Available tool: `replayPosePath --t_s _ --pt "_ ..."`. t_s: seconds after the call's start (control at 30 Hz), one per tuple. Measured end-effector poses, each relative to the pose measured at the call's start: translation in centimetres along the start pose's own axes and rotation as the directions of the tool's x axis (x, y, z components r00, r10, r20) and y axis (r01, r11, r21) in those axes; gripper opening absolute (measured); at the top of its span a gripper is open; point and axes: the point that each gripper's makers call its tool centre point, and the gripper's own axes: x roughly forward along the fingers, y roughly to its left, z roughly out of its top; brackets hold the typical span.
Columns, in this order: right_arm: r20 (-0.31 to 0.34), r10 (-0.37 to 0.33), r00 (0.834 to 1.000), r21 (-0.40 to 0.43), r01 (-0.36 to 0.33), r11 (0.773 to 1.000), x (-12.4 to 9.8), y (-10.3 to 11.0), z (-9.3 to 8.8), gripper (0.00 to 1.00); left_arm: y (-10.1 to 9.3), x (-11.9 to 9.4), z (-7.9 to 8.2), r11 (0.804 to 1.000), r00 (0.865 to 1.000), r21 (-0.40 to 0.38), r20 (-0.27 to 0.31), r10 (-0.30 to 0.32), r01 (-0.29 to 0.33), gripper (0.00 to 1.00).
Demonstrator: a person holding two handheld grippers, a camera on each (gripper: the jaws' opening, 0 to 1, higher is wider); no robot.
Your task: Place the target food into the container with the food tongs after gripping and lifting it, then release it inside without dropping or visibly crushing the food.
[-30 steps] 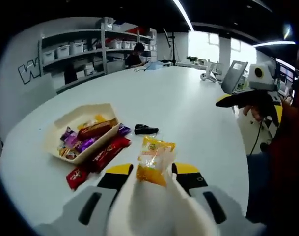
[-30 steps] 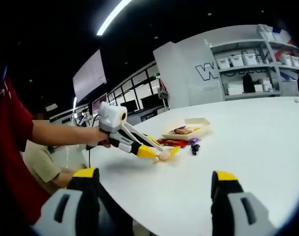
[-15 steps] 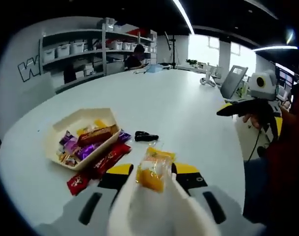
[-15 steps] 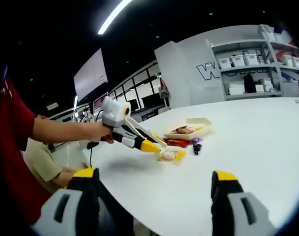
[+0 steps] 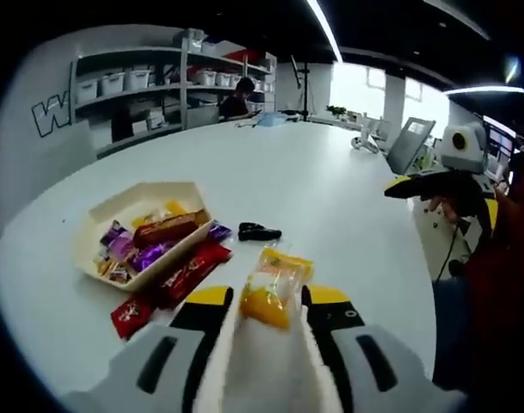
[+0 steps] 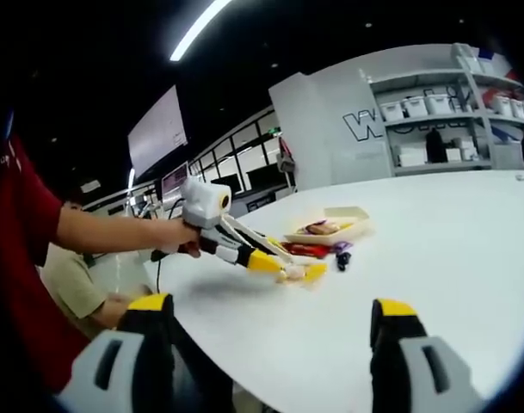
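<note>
Left claw (image 5: pixel 270 303) with white tongs (image 5: pixel 270 379) pinching yellow snack packet (image 5: pixel 274 287), cream container (image 5: pixel 171 191) of sweets left.

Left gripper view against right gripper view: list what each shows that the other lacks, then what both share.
Left gripper view alone: the left gripper shut on white tongs pinching a yellow snack packet, seen close.
Right gripper view alone: the right gripper, open, and the hand holding the left gripper.
Both: the white table, the snack container, red wrappers beside it and the shelves.
</note>
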Motion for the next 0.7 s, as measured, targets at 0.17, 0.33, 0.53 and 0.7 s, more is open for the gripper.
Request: replayPosePath --t_s 0.17,0.33,0.53,0.7 --pt "-0.004 0.002 1.000 -0.005 -0.002 1.000 0.1 0.1 0.0 0.94 0.0 -0.1 0.1 1.000 1.000 0.003 0.008 -0.003 0.003 0.27" --pt "-0.008 -0.002 1.000 -0.005 0.002 1.000 0.0 0.2 -0.1 0.94 0.0 0.5 -1.7 0.999 1.000 0.032 -0.026 -0.006 0.007 0.06" --pt "-0.004 -0.009 1.000 0.002 0.009 1.000 -0.2 0.0 -0.1 0.95 0.3 0.3 -1.9 1.000 1.000 0.016 -0.027 0.001 -0.001 0.14" --pt "-0.005 -0.003 1.000 -0.001 0.003 1.000 0.1 0.2 0.0 0.95 0.4 -0.2 -1.4 1.000 1.000 0.016 -0.003 0.006 -0.006 0.19"
